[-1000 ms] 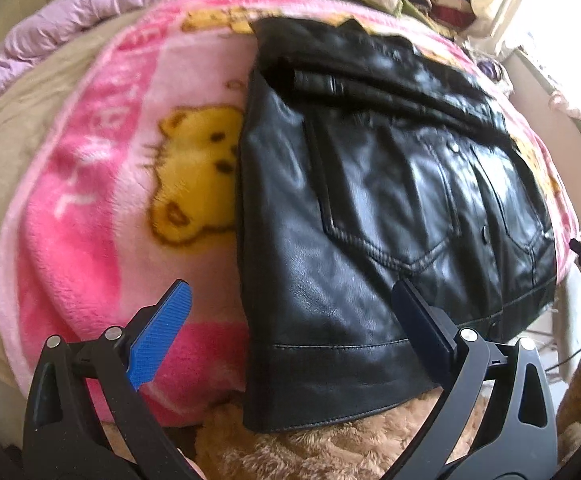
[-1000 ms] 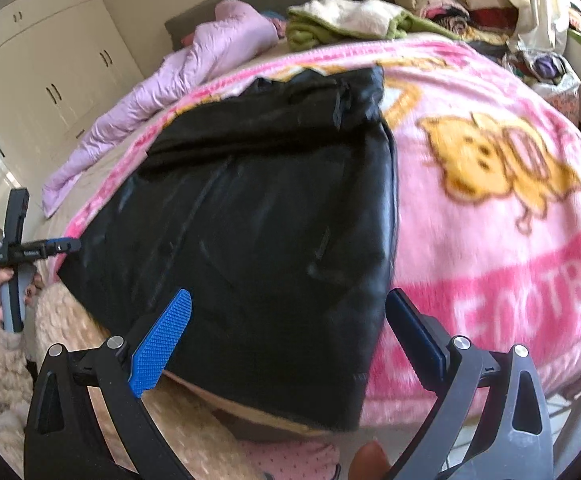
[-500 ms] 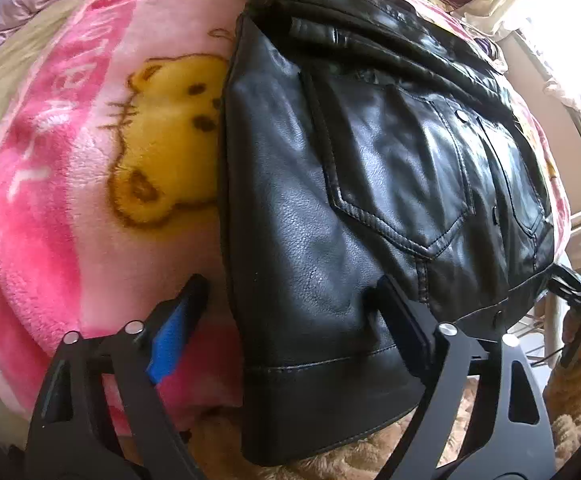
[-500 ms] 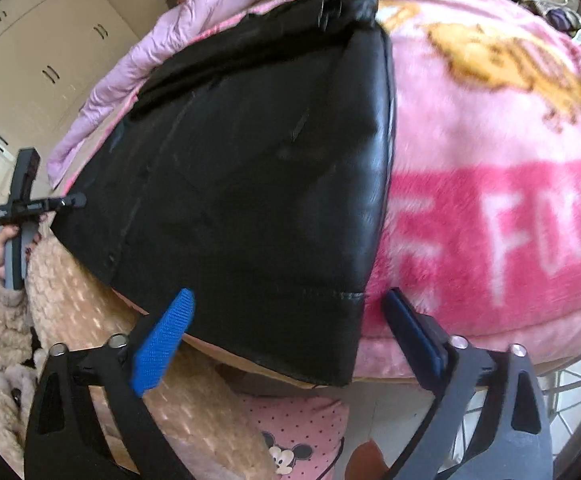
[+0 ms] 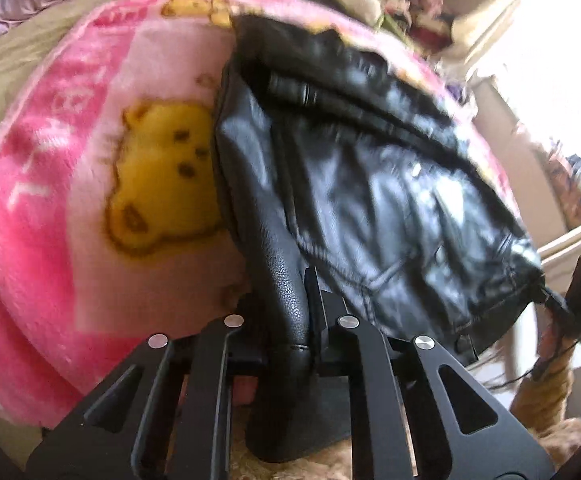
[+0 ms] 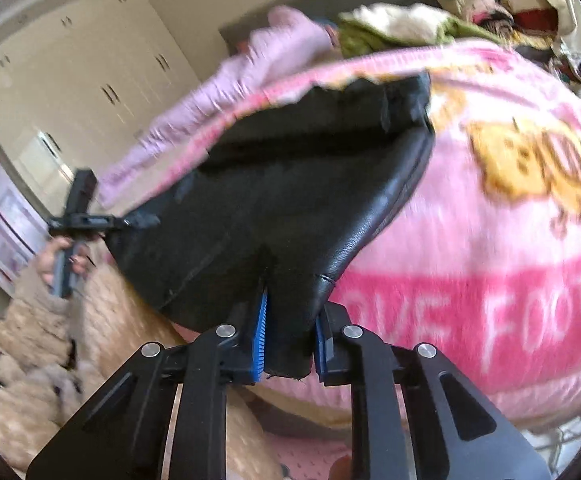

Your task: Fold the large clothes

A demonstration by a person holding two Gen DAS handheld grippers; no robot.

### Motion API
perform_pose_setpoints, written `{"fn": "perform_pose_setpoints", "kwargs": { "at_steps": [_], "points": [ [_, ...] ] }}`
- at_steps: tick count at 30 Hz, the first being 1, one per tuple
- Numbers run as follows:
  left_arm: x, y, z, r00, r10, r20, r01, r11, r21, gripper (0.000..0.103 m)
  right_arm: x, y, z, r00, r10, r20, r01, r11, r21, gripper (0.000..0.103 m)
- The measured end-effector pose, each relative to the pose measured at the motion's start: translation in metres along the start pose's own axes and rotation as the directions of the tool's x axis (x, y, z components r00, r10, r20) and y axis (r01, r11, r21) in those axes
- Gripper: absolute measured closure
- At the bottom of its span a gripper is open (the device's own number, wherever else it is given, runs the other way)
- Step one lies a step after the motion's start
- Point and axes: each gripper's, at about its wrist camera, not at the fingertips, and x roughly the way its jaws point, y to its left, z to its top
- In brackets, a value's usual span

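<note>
Now we pinch the black leather jacket's (image 5: pixel 370 184) hem with left gripper (image 5: pixel 290 320) and right gripper (image 6: pixel 288 340), both at six o'clock; slick leather may slip free.

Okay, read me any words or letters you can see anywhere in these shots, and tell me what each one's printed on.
"FOOT", cut off by the frame edge: white letters on the dark pink band of the pink blanket, right wrist view.
Letters just left of it, perhaps "OVE": too blurred to read surely.
White letters on the blanket's pink border beside the yellow bear, left wrist view: too blurred to read.
Black leather jacket: no text visible.
</note>
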Motion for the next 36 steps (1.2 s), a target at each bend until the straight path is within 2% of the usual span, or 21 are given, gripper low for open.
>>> {"fn": "perform_pose_setpoints", "kwargs": {
  "at_steps": [3, 7, 12, 18, 21, 25, 29, 30, 36],
  "points": [
    [-0.018, 0.001, 0.018, 0.995, -0.049, 0.09, 0.053, 0.998, -0.034, 0.096, -0.01, -0.001, 0.022, 0.996, 0.04, 0.081, -0.04, 0.999, 0.008, 0.086],
    [-0.038, 0.001, 0.05, 0.976, -0.092, 0.197, 0.111, 0.99, -0.089, 0.096, -0.018, -0.007, 0.053, 0.982, 0.05, 0.181, -0.055, 0.998, 0.021, 0.087],
    [-0.044, -0.014, 0.096, 0.957, -0.105, 0.269, 0.136, 0.986, -0.101, 0.096, -0.018, -0.013, 0.105, 0.961, 0.03, 0.276, -0.042, 0.998, 0.039, 0.087],
    [-0.038, -0.018, 0.152, 0.94, -0.094, 0.329, 0.15, 0.977, -0.149, 0.096, -0.003, -0.039, 0.156, 0.943, 0.009, 0.333, -0.056, 0.99, 0.13, 0.088],
    [-0.027, -0.017, 0.173, 0.939, -0.077, 0.334, 0.142, 0.974, -0.176, 0.096, 0.009, -0.057, 0.182, 0.942, -0.005, 0.336, -0.061, 0.98, 0.187, 0.088],
    [-0.009, -0.012, 0.195, 0.946, -0.055, 0.319, 0.128, 0.969, -0.212, 0.096, 0.027, -0.071, 0.204, 0.945, -0.049, 0.324, -0.029, 0.973, 0.23, 0.088],
    [0.013, -0.001, 0.214, 0.961, -0.035, 0.273, 0.106, 0.963, -0.249, 0.095, 0.052, -0.087, 0.221, 0.955, -0.065, 0.288, -0.012, 0.966, 0.26, 0.087],
    [0.021, 0.004, 0.219, 0.965, -0.035, 0.26, 0.106, 0.958, -0.265, 0.095, 0.06, -0.091, 0.226, 0.957, -0.088, 0.276, 0.013, 0.965, 0.26, 0.087],
    [0.057, 0.019, 0.234, 0.974, -0.017, 0.225, 0.091, 0.942, -0.322, 0.09, 0.099, -0.119, 0.241, 0.969, -0.134, 0.209, 0.06, 0.943, 0.328, 0.086]
  ]
}}
